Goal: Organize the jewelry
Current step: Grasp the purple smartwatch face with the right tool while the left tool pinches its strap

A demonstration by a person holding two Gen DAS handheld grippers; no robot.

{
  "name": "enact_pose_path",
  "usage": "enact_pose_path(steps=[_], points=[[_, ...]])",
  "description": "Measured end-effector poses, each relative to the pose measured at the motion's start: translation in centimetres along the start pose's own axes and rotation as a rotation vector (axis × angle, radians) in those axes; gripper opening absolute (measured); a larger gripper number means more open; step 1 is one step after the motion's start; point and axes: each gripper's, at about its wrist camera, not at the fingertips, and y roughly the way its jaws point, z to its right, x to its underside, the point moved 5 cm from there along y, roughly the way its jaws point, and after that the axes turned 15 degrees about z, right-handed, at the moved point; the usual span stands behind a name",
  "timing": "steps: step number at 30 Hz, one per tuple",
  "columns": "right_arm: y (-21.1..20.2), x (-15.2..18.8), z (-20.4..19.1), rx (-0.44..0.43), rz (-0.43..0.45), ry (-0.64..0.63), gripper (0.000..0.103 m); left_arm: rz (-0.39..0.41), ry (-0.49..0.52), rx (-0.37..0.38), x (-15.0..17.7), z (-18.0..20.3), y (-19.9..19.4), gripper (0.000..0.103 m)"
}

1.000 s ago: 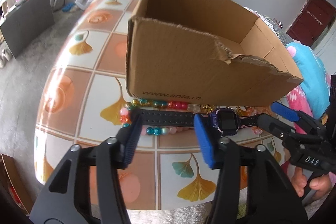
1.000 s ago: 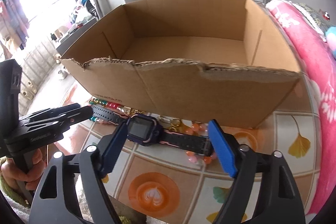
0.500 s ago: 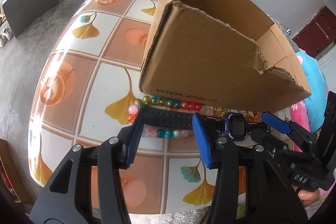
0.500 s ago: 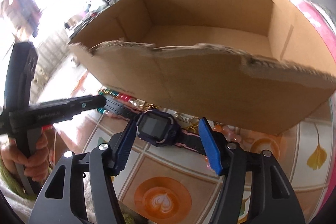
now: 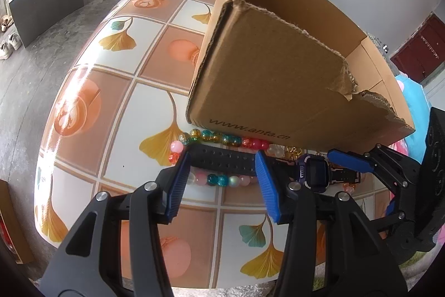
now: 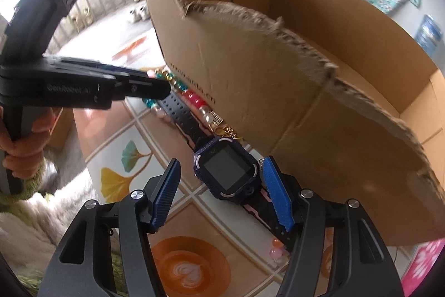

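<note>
While a person holds a two-finger gripper in each hand, both point down at a table [image 5: 116, 91] covered in a tile-and-leaf patterned cloth. A dark purple smartwatch [image 6: 226, 171] lies flat on the table, just in front of an open cardboard box [image 6: 292, 91] with torn edges, its black strap [image 5: 222, 160] stretched out to the side. A bracelet of coloured beads [image 5: 217, 138] lies beneath the strap, touching the box's base.

The left gripper [image 5: 222, 180] straddles the strap — its blue pads stand either side of it, apart and not pressing. The right gripper [image 6: 222, 194] straddles the watch face; its jaws are closing, with the watch between them, the right pad very near the case, the left pad clear of it. A hand [image 6: 26, 138] grips the left tool's handle at the edge of the right wrist view.
</note>
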Motion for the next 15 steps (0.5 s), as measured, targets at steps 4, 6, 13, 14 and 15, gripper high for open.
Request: enact_pose_path(steps=[4,6,13,14,15], points=[[0.0,0.7,0.0,0.026,-0.021,-0.055,0.05,0.01,-0.014,0.008,0.0,-0.4,-0.4,0.046],[-0.1,0.7,0.1,0.024,-0.021,-0.034,0.05,0.024,-0.017,0.022,-0.1,-0.5,-1.0,0.046],[-0.7,0.8,1.7,-0.057,-0.004,0.184,0.05,0.03,-0.004,0.126,0.6,0.6,-3.0,0.047],[-0.9,0.9,2.0,-0.071,-0.002,0.213,0.05,0.022,-0.011,0.152,0.9,1.0,-3.1,0.047],[-1.0,0.9,2.3,-0.081,0.0,0.235,0.05,0.012,-0.02,0.173,1.2,1.3,-3.0,0.047]])
